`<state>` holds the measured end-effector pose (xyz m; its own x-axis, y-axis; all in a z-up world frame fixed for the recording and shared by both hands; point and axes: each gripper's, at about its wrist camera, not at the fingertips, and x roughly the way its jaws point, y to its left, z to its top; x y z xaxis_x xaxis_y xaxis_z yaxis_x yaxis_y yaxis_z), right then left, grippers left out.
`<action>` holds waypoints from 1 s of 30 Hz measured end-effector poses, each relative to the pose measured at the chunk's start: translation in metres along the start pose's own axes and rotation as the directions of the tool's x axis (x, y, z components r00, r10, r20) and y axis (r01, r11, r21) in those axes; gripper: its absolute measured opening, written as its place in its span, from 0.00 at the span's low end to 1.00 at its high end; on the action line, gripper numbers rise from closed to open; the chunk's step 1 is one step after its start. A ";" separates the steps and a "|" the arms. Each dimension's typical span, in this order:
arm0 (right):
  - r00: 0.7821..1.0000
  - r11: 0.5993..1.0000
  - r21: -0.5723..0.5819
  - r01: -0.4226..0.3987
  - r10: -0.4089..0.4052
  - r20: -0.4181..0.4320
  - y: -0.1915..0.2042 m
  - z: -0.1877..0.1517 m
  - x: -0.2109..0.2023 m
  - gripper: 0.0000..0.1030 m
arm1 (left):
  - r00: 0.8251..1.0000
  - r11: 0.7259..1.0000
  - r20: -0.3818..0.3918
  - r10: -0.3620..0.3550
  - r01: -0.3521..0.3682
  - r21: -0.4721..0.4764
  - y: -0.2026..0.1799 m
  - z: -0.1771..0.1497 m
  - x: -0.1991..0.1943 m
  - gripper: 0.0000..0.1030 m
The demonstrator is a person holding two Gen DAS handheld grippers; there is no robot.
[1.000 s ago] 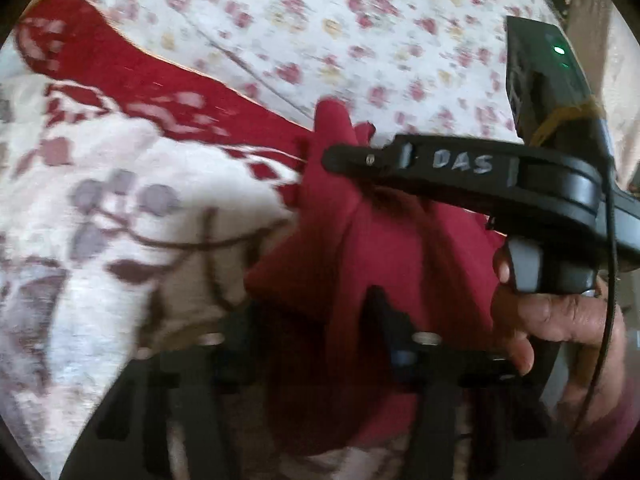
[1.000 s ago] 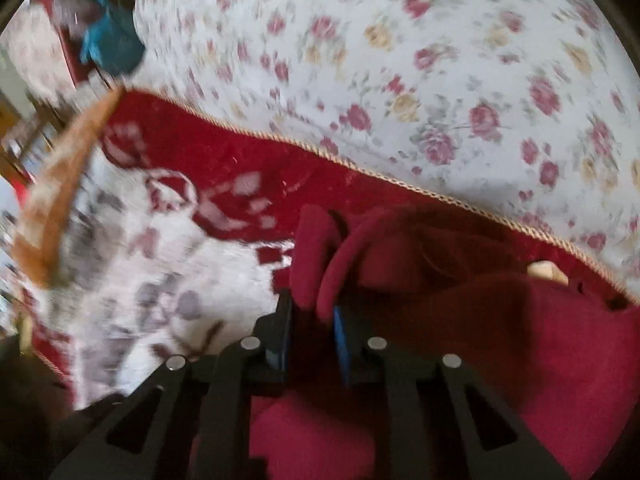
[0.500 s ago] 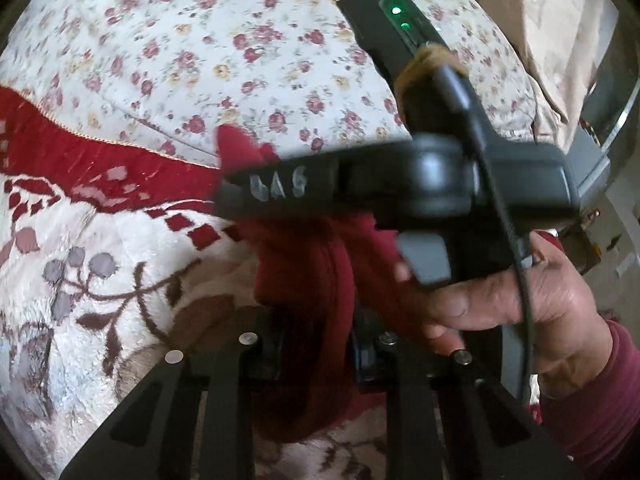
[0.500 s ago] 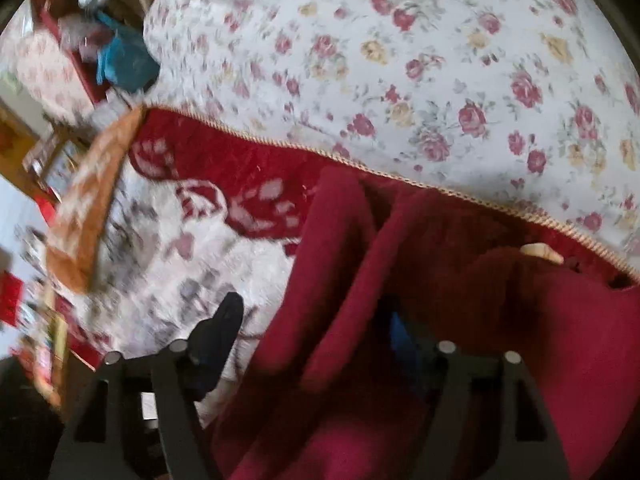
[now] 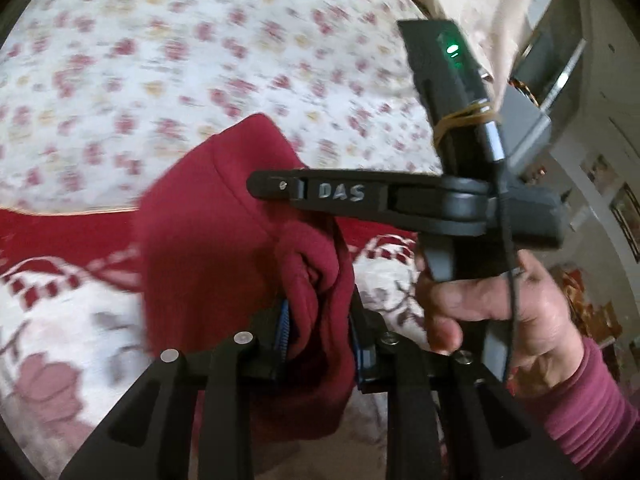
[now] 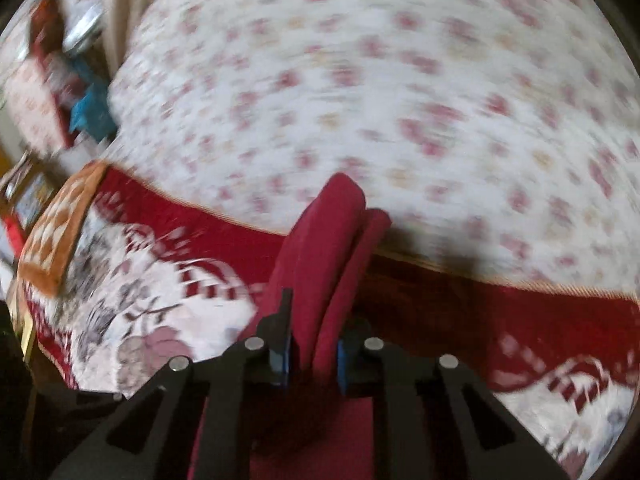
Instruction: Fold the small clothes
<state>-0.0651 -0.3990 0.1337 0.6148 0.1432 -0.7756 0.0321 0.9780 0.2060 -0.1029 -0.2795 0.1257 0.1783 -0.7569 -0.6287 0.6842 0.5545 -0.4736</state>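
1. Both grippers clamp the same red garment (image 5: 224, 240); left gripper (image 5: 320, 336) at lower centre of the left wrist view, fingers clenched on a bunched fold.
2. Right gripper (image 6: 310, 350) at lower centre of the right wrist view, fingers closed on a doubled edge of the red garment (image 6: 328, 240) that stands up between them.
3. In the left wrist view the right gripper (image 5: 272, 186) crosses centre frame, tip over the garment's upper edge; right hand (image 5: 500, 312) grips its handle, lower right.
4. Garment is lifted above the red-and-white patterned blanket (image 6: 132, 312).
5. Floral sheet (image 6: 400, 80) fills the upper frame, open room; gold trim edge runs between sheet and blanket. Both views motion-blurred.
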 end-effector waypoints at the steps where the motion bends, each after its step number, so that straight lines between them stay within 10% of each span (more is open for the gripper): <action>1: 1.000 1.000 0.018 0.017 -0.017 0.006 -0.017 -0.002 -0.001 0.15 | 0.999 1.000 -0.035 -0.005 0.005 0.010 -0.007 0.001 0.011 0.05; 6: 0.994 0.989 0.115 0.095 -0.088 -0.065 -0.084 -0.027 0.042 0.15 | 0.989 1.000 -0.142 -0.029 0.030 0.007 -0.013 -0.007 0.011 0.08; 9: 0.992 0.974 0.205 0.097 -0.077 -0.099 -0.110 -0.047 0.070 0.19 | 0.989 0.993 -0.110 0.099 -0.091 0.074 0.001 -0.018 -0.017 0.09; 13: 0.999 0.944 0.330 0.018 -0.004 -0.040 -0.124 -0.056 0.040 0.46 | 0.971 0.973 -0.089 0.224 -0.217 0.080 0.030 -0.032 -0.027 0.09; 18: 0.996 0.924 0.375 -0.071 0.088 -0.027 -0.104 -0.084 0.008 0.70 | 0.972 0.980 -0.125 0.198 -0.201 -0.006 0.054 -0.044 -0.005 0.09; 20: 0.994 0.932 0.357 -0.068 0.094 -0.055 -0.092 -0.096 0.012 0.68 | 0.966 0.976 -0.139 0.218 -0.217 0.020 0.053 -0.048 0.001 0.09; 22: 0.999 0.966 0.259 0.021 -0.010 -0.046 -0.072 -0.100 0.005 0.24 | 0.967 0.976 -0.131 0.220 -0.218 0.028 0.052 -0.050 0.000 0.10; 30: 0.992 0.971 0.201 0.127 -0.121 -0.045 -0.065 -0.120 -0.014 0.21 | 0.963 0.974 -0.144 0.227 -0.227 0.014 0.052 -0.052 0.007 0.16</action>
<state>-0.1709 -0.4460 0.0598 0.5707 0.0305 -0.8206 0.2680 0.9377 0.2211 -0.1026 -0.2382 0.0647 0.2251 -0.5535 -0.8019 0.6356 0.7072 -0.3097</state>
